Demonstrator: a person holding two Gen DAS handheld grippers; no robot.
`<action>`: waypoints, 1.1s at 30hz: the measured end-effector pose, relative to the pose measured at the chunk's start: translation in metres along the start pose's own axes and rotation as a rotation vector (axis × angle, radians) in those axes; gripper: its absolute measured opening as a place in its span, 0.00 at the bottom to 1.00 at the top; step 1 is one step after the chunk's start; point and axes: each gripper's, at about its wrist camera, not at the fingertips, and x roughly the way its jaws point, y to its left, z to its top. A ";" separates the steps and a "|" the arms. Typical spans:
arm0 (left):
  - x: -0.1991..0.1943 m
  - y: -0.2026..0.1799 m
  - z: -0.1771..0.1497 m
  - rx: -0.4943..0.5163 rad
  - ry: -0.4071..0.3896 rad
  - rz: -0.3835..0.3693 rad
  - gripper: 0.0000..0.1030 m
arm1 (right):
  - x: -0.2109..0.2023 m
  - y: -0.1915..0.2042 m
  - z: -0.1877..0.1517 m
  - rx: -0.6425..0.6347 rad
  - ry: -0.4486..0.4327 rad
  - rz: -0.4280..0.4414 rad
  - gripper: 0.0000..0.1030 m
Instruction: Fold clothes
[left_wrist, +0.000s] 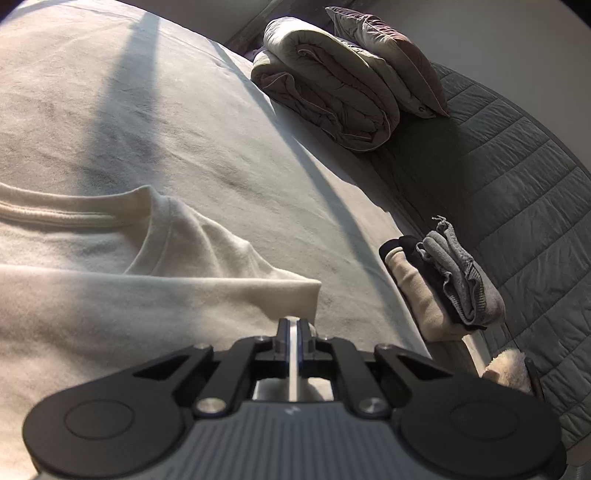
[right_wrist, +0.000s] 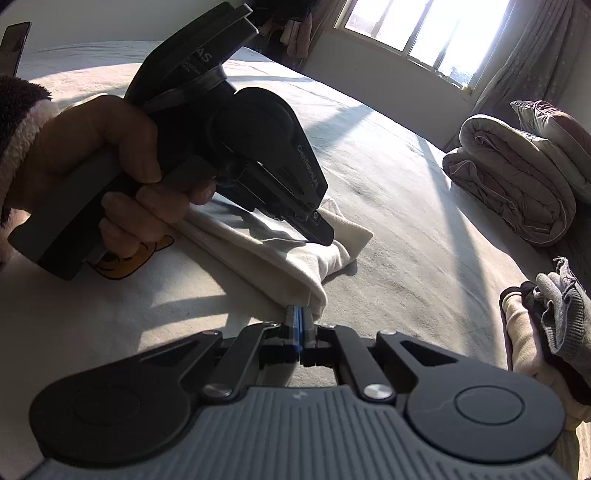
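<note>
The cream cotton T-shirt (left_wrist: 110, 295) lies on the pale bedsheet (left_wrist: 221, 129), its folded edge clenched by both the left gripper (left_wrist: 294, 323) and right gripper (right_wrist: 300, 314). Bare sheet stretches beyond; a small stack of folded clothes (left_wrist: 443, 288) sits near the bed's edge.

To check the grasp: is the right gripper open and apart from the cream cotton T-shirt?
No, the right gripper is shut on the folded edge of the cream cotton T-shirt on the bed.
</note>
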 end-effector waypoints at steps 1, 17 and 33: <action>-0.008 -0.002 -0.001 0.017 -0.006 0.005 0.05 | -0.002 -0.003 0.002 0.025 -0.008 0.007 0.09; -0.184 0.053 -0.032 0.071 -0.231 0.364 0.26 | -0.006 -0.029 0.019 0.356 -0.127 0.127 0.36; -0.266 0.080 -0.062 -0.055 -0.252 0.510 0.42 | -0.019 -0.048 0.016 0.485 -0.006 0.096 0.45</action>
